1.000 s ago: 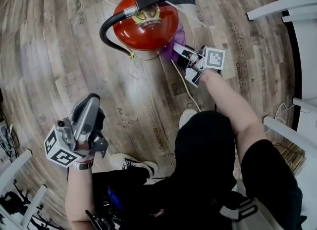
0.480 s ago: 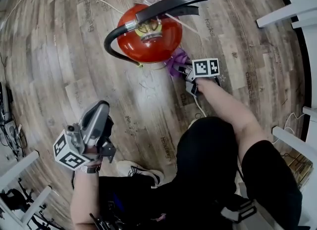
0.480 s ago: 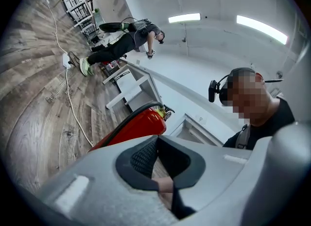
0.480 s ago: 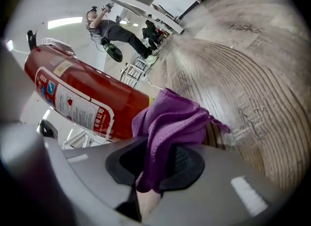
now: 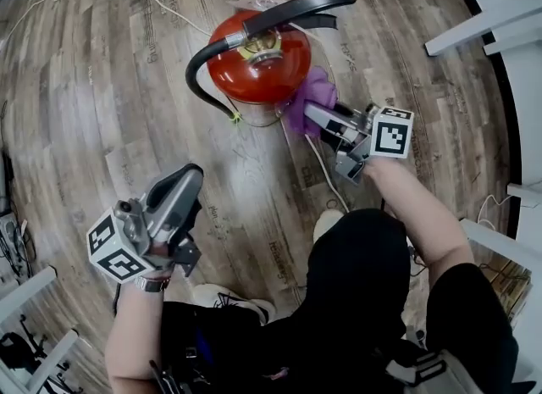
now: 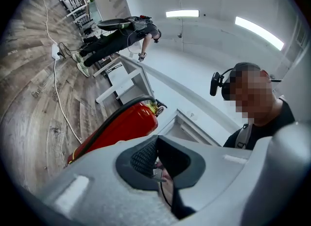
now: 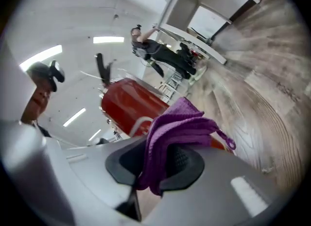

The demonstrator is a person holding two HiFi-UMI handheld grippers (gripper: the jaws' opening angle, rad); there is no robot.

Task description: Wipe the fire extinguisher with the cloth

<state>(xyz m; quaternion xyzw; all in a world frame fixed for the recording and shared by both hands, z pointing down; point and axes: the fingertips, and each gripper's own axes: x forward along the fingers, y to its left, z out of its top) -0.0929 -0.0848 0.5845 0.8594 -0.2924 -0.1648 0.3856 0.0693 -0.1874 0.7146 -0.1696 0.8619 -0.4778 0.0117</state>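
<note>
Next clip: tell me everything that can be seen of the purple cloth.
The purple cloth is a soft rag with a waffle texture, seemingly microfibre, and a small hanging loop at one corner. It is folded and bunched, pinched between the jaws of the right gripper, with its free folds fanning out past the fingertips. In the head view it sits against the side of the red fire extinguisher, apparently touching the body. Nothing else appears to touch it.
</note>
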